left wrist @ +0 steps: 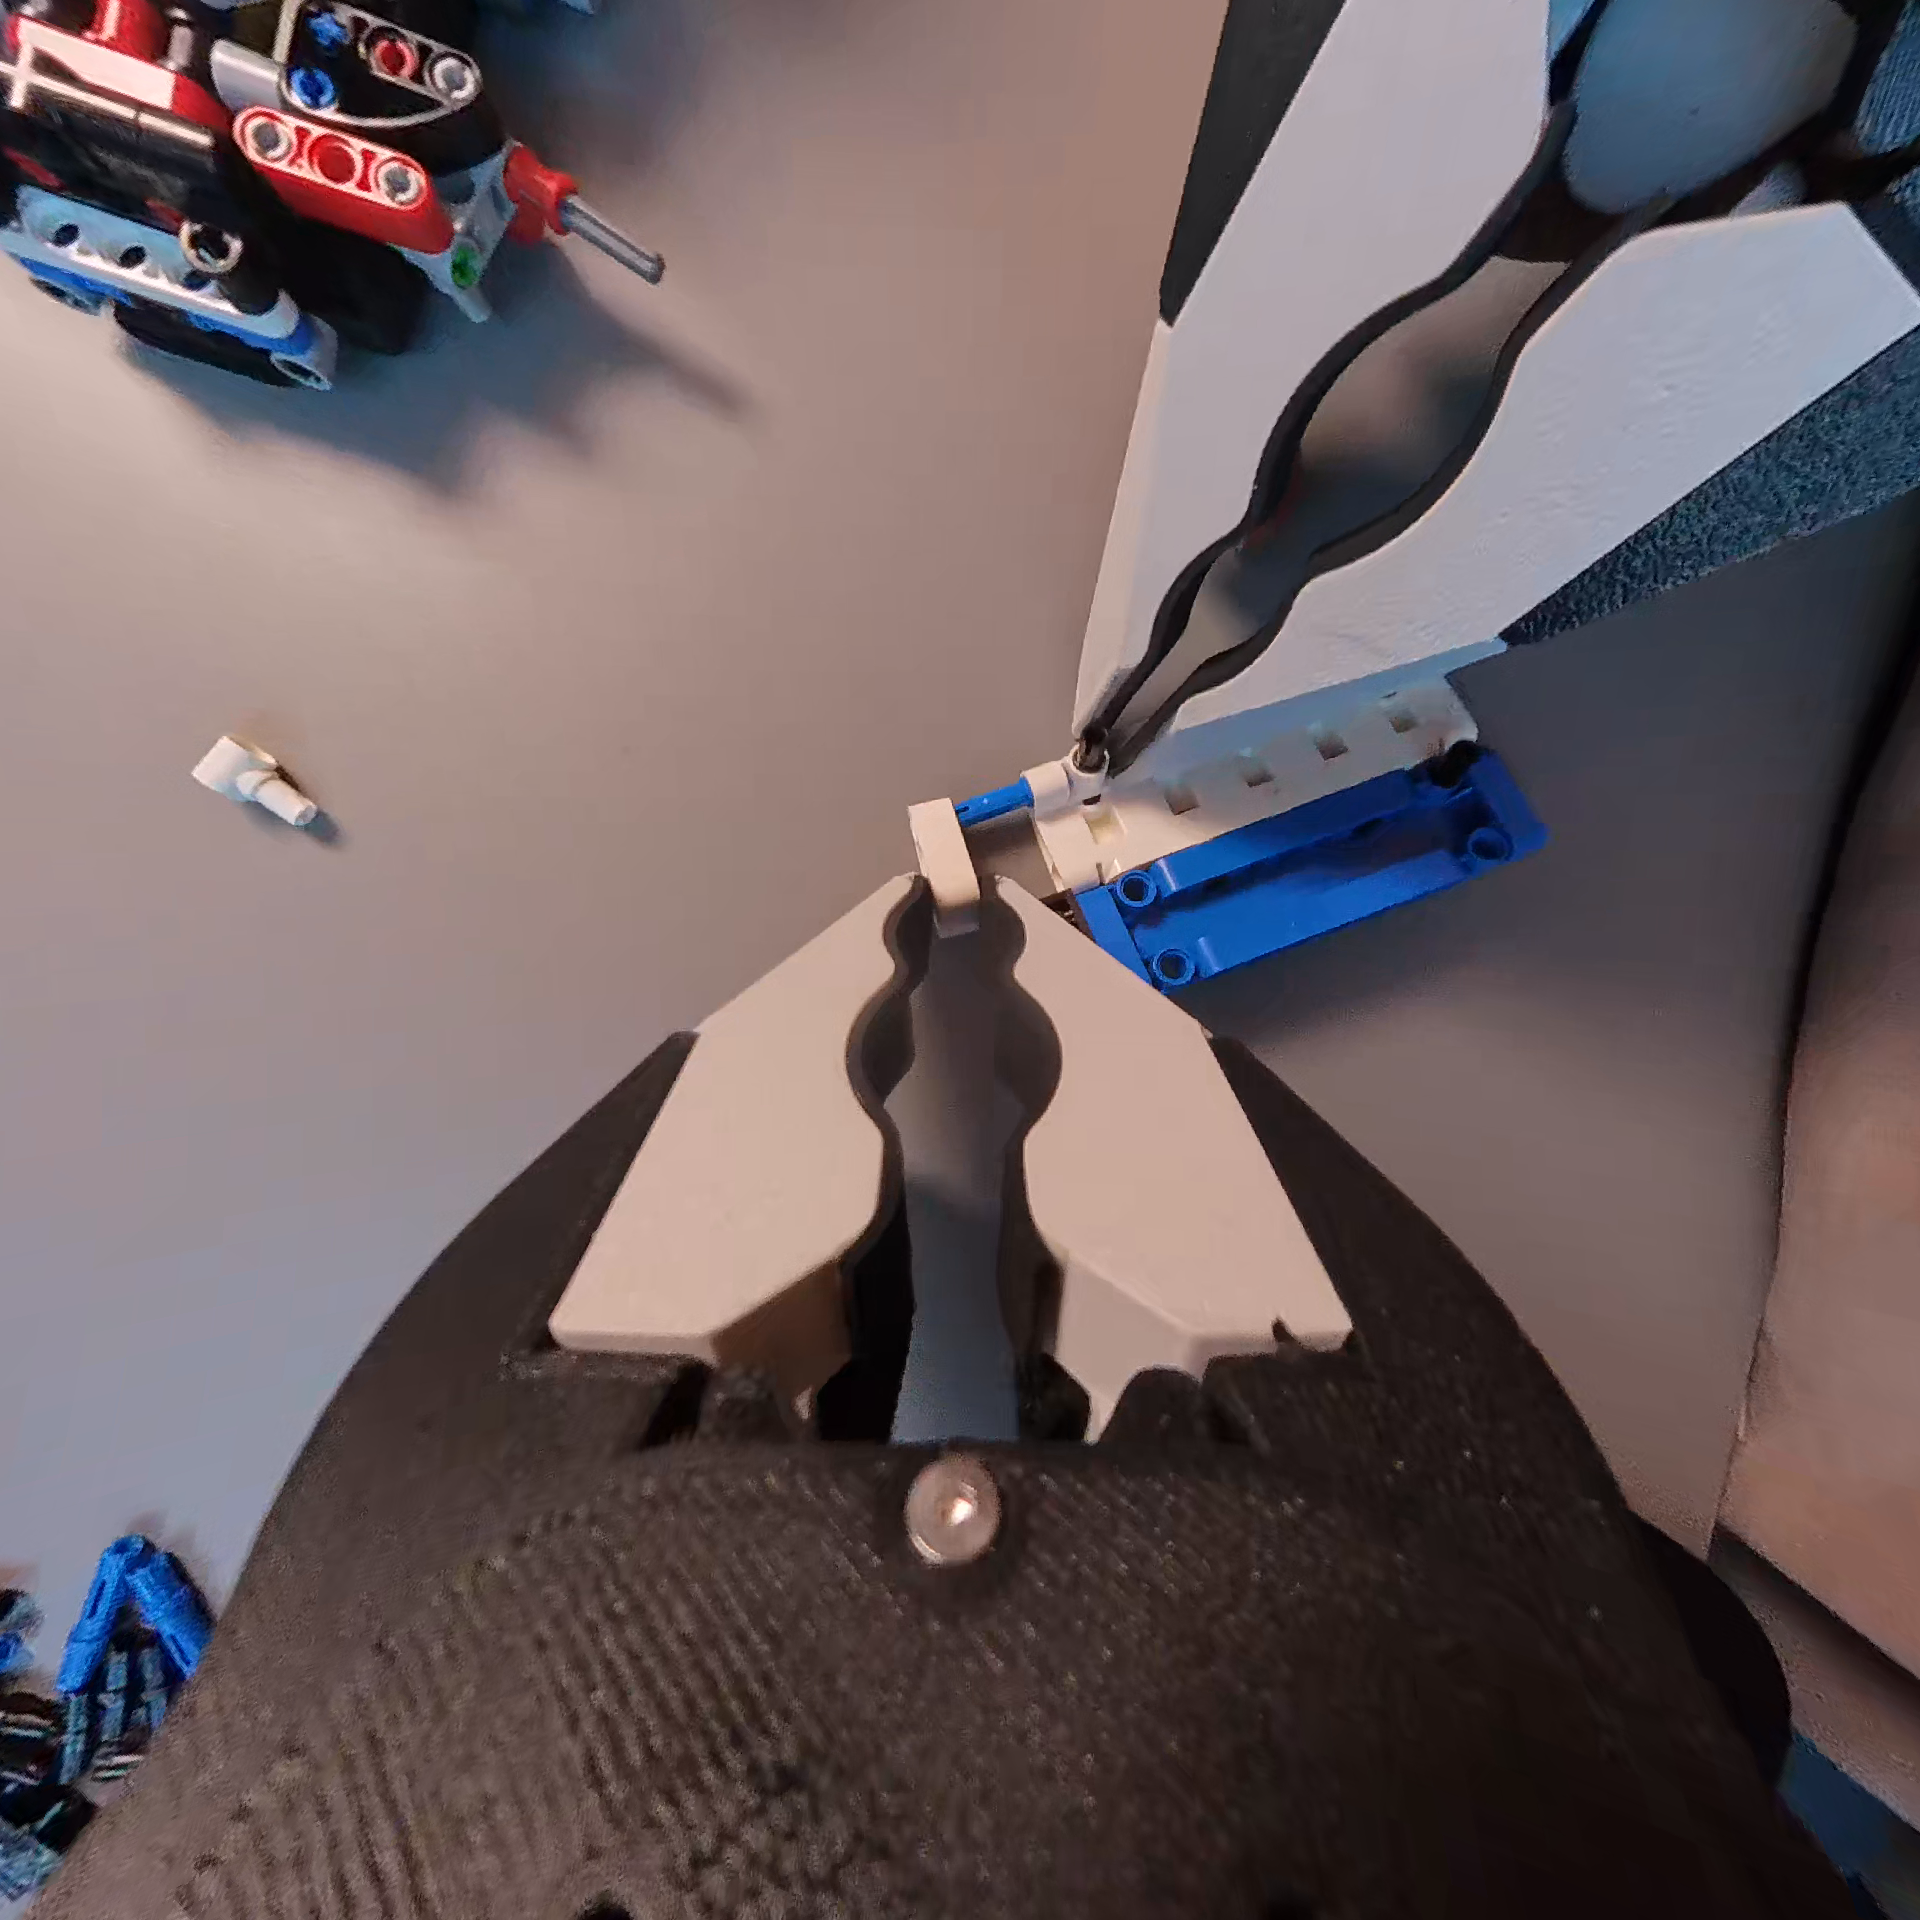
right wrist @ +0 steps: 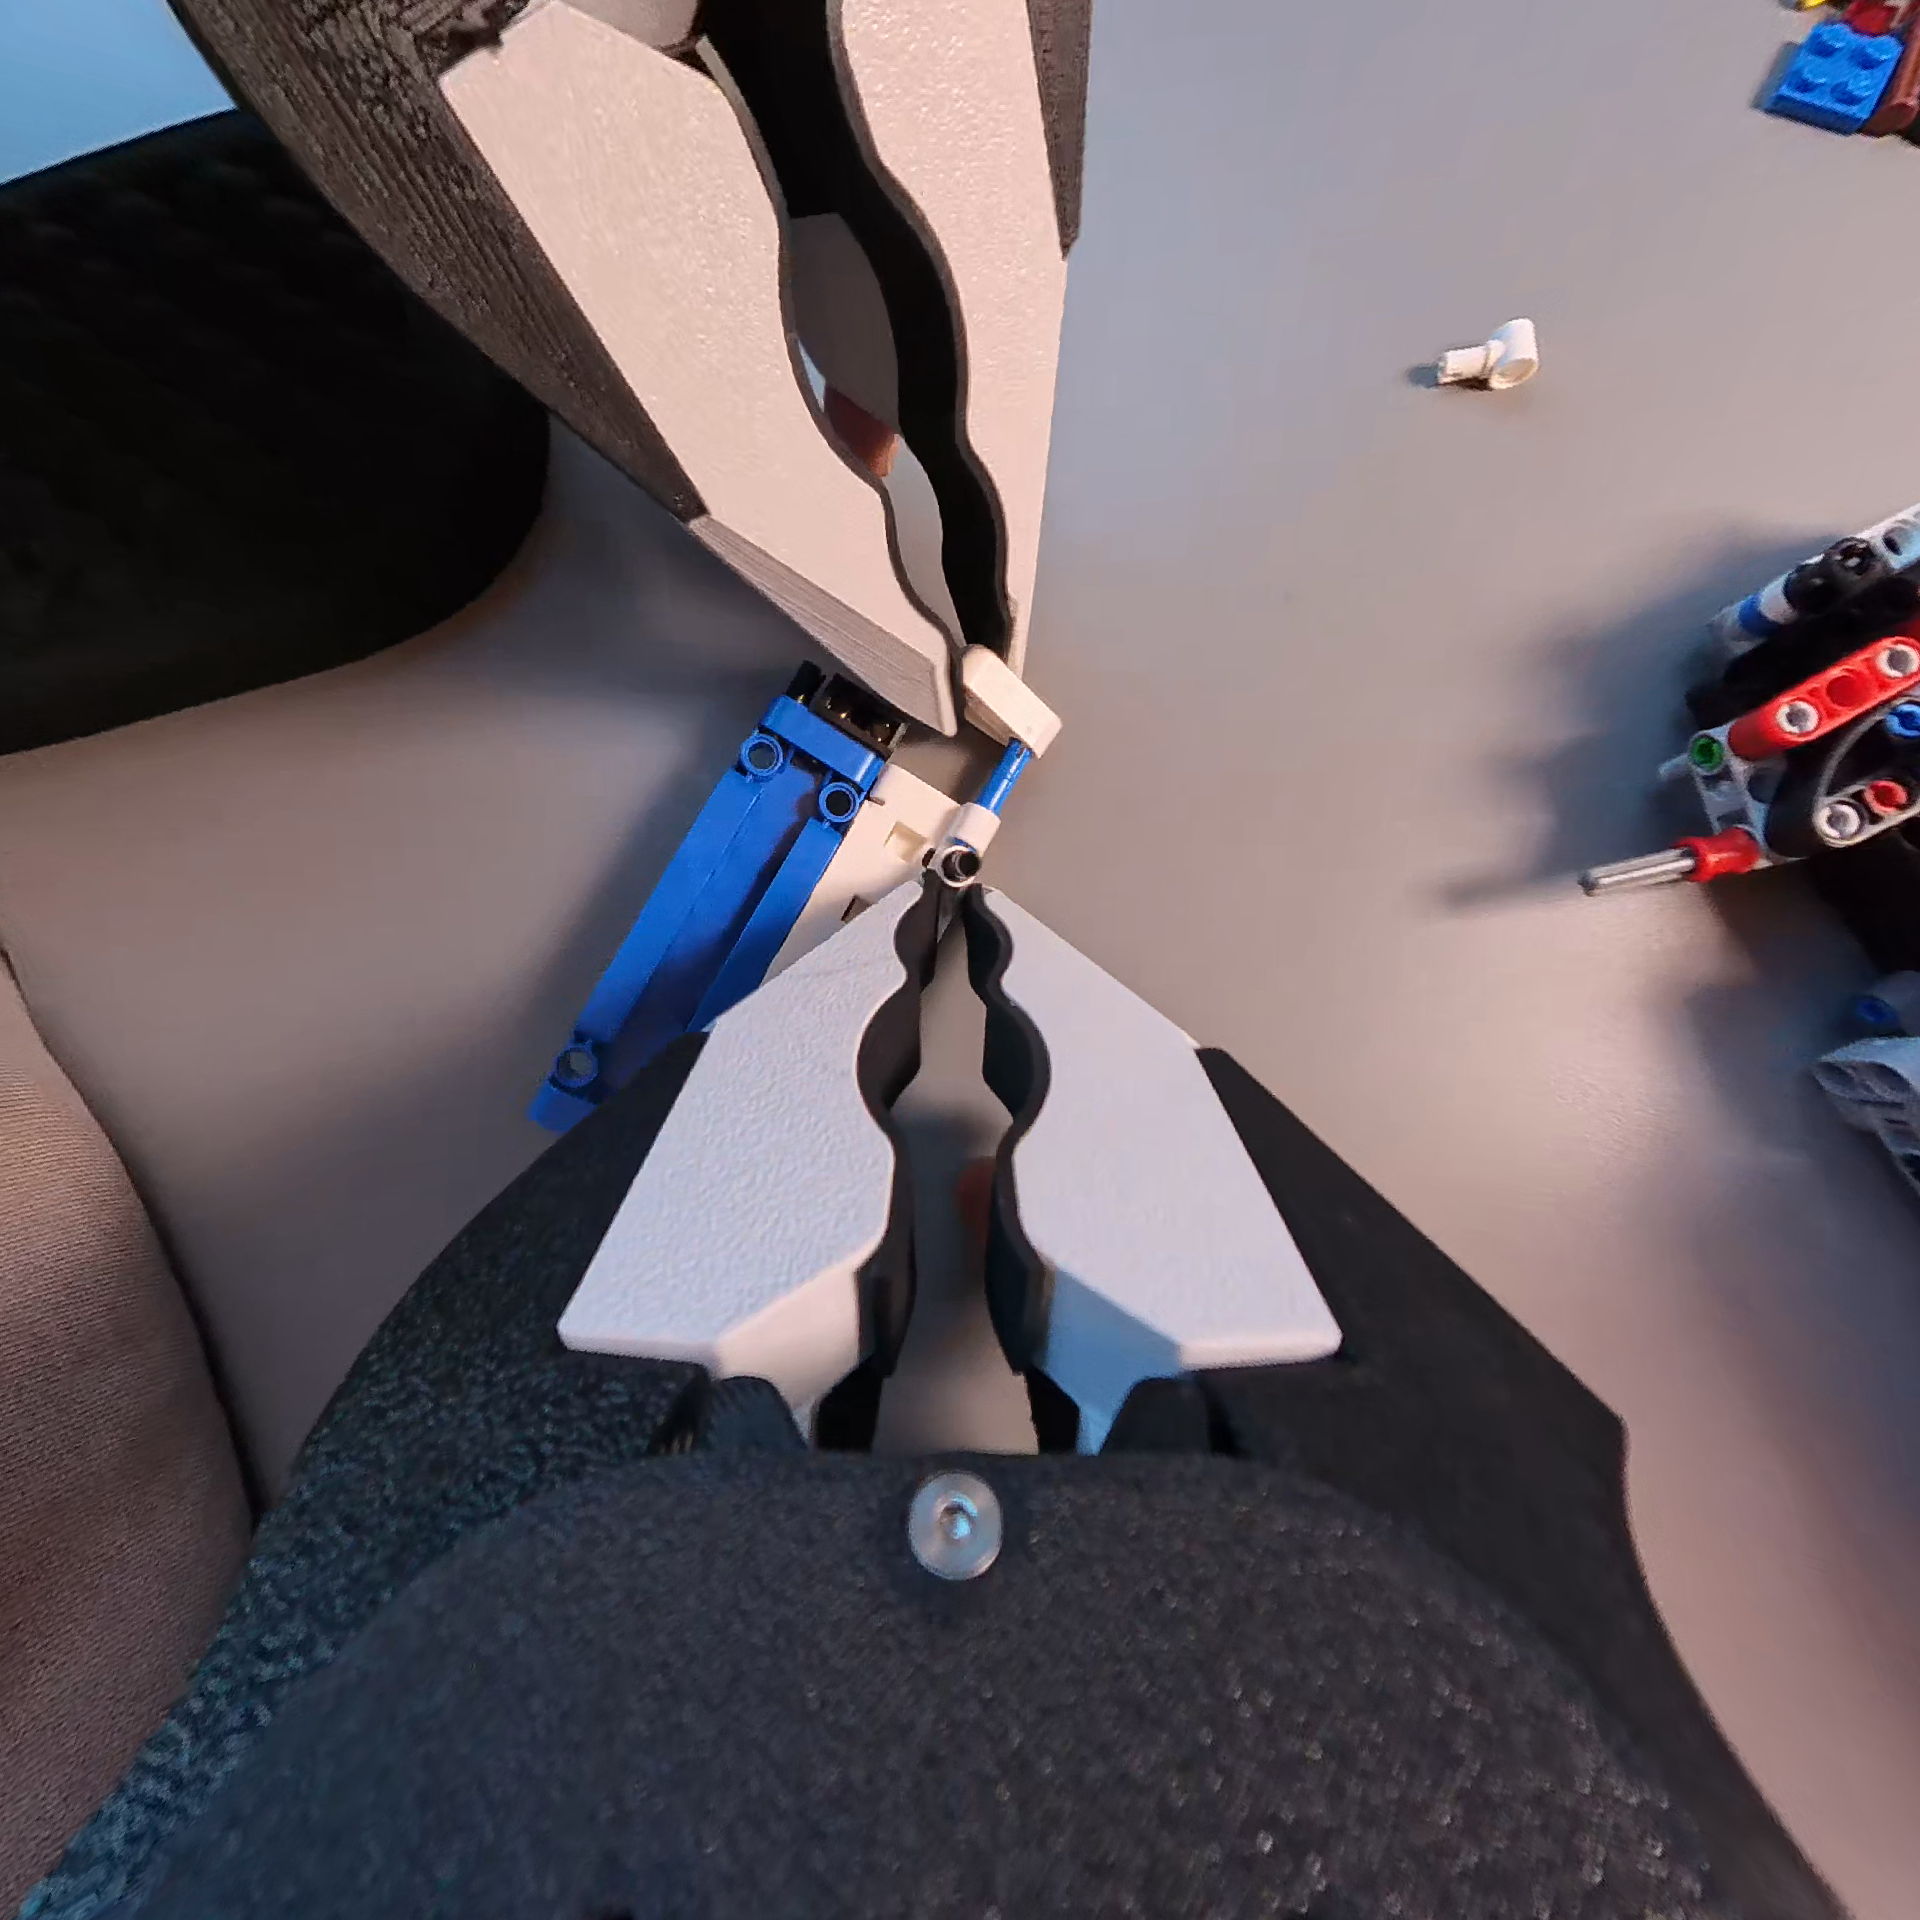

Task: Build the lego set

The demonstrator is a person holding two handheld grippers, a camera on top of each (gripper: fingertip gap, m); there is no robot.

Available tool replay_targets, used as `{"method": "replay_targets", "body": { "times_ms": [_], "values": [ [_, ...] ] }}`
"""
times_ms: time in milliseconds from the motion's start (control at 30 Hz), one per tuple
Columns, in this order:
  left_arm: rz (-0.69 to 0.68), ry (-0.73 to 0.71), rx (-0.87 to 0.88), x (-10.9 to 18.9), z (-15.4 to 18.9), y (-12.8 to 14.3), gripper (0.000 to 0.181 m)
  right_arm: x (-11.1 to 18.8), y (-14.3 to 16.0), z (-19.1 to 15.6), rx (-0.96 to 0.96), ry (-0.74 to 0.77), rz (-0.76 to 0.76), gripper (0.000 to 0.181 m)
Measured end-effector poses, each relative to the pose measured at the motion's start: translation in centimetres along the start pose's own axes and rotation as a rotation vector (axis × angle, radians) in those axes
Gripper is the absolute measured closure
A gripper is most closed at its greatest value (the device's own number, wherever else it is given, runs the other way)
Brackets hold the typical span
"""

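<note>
We see a small white-and-blue lego subassembly (left wrist: 1299,862) held above a plain grey tabletop (left wrist: 727,520), between the two grippers. Its long blue panel (right wrist: 717,914) hangs off to the left in the right wrist view, with a white block alongside it. A thin blue axle (right wrist: 1006,777) sticks out of a white connector (right wrist: 971,831) at the near corner of the piece.

The right gripper (right wrist: 951,894) has its fingers pinched together on a dark pin at that white connector, so the subassembly sits right at its fingertips. The left gripper (left wrist: 958,883) comes in from the opposite side, its fingers clamped on a small pale grey lego piece (left wrist: 948,868). That piece sits on the free end of the blue axle, touching it; we cannot tell how far the axle goes in.

Farther out on the table, a loose white pin connector (left wrist: 255,781) lies alone, well apart from the grippers. A larger red, black and grey lego model (left wrist: 239,177) with a grey axle poking out stands at the far left in the left wrist view. A blue brick (right wrist: 1834,78) lies at the far right corner of the right wrist view. More blue parts (left wrist: 125,1642) lie at the near left edge. A dark padded chair (right wrist: 208,416) and brownish fabric (right wrist: 83,1351) border the table's edge.
</note>
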State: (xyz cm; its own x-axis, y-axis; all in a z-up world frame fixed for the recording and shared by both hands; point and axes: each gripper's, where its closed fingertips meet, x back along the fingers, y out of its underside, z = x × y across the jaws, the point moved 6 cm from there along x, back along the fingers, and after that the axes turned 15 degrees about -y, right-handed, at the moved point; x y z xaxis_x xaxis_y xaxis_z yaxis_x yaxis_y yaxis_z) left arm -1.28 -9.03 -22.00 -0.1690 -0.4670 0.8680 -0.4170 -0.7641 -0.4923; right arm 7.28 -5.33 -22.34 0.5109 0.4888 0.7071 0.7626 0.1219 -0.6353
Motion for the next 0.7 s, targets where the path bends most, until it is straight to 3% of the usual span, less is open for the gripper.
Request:
{"method": "replay_targets", "body": {
  "times_ms": [200,700],
  "values": [
    [0.037,-0.038,0.052,0.0,0.3,0.2,0.174,0.1,0.0,-0.2,-0.049,-0.008,-0.016,0.166],
    [0.069,-0.06,0.061,0.3,1.0,0.8,0.175,-1.0,-0.8,-1.3,-0.096,-0.013,-0.015,0.158]
  ]
}}
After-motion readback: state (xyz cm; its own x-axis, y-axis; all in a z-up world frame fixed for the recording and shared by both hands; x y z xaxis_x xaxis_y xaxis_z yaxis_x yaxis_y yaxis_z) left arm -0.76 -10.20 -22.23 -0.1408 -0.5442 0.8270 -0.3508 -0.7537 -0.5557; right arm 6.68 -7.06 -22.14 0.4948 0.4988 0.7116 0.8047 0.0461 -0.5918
